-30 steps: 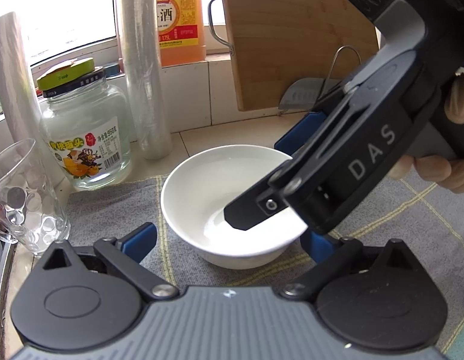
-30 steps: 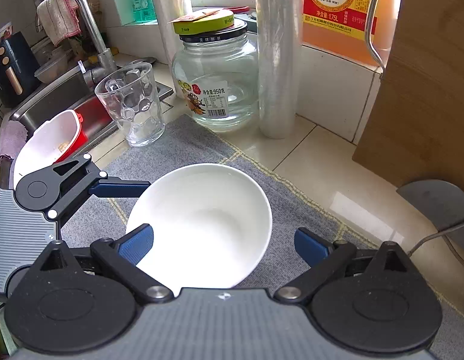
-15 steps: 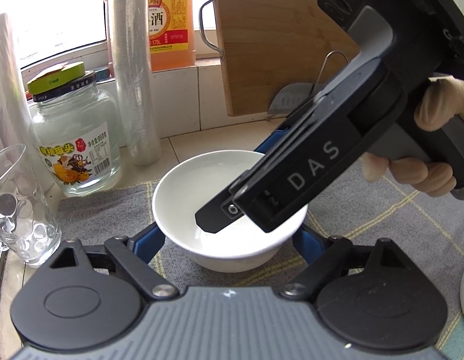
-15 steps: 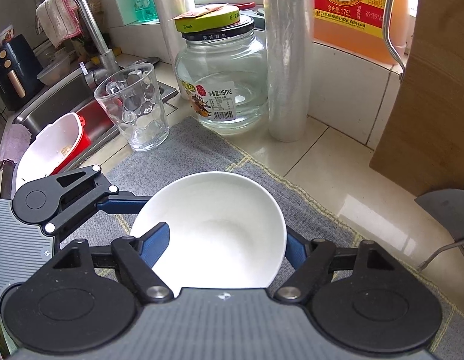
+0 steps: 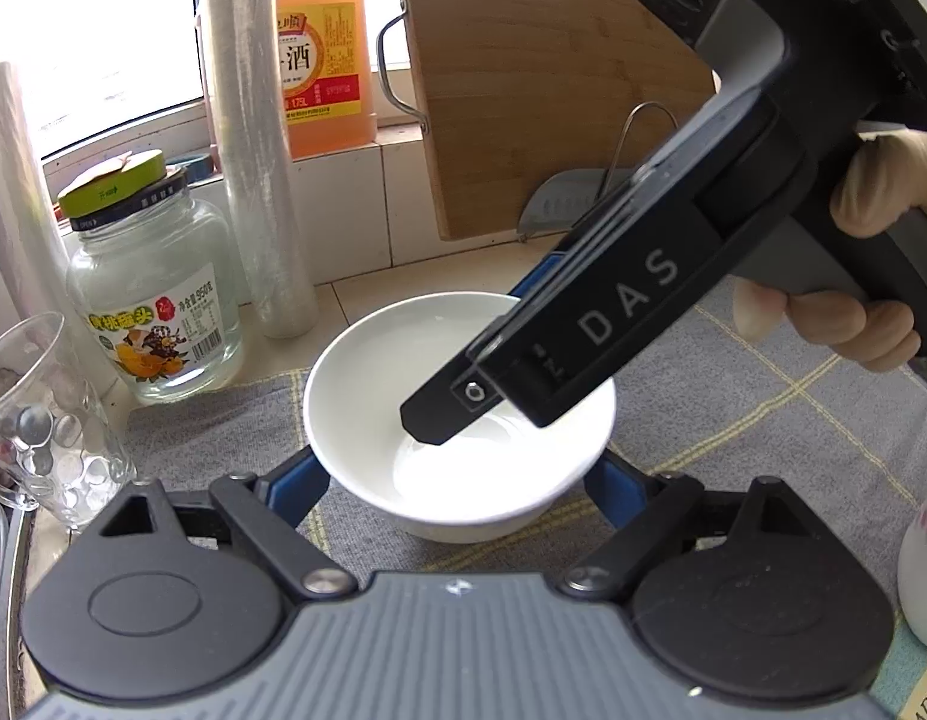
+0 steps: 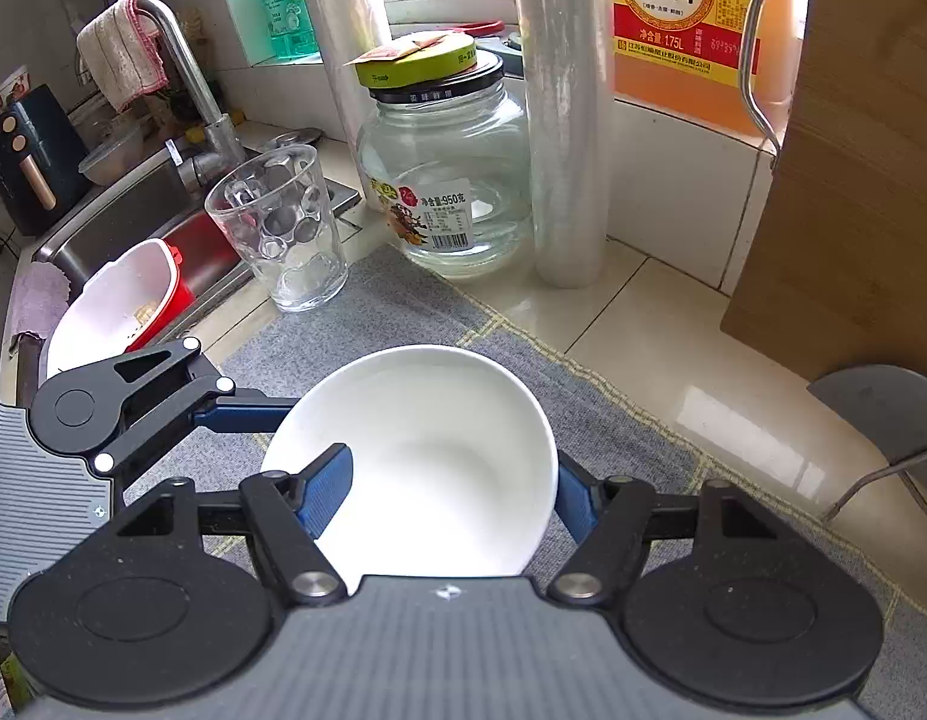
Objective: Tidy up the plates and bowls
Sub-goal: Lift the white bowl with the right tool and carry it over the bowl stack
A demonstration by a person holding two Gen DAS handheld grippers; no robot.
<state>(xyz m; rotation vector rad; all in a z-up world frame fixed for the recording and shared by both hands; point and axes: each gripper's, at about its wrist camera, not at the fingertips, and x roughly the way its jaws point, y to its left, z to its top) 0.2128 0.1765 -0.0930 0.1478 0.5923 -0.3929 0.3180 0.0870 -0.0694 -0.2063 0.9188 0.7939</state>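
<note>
You are clamping both grippers on the white bowl (image 6: 427, 450) at the lower centre of the frame on the grey mat (image 6: 403, 306): left gripper (image 5: 457, 486) jaws hugging its outer wall, right gripper (image 6: 451, 492) jaws pinching one rim, likely for a steady lift.

Left gripper (image 5: 457, 483) pinched across bowl (image 5: 367, 372); right gripper (image 6: 454, 492) clamped over its rim, angled down; hand (image 5: 847, 276) gripped handle.
</note>
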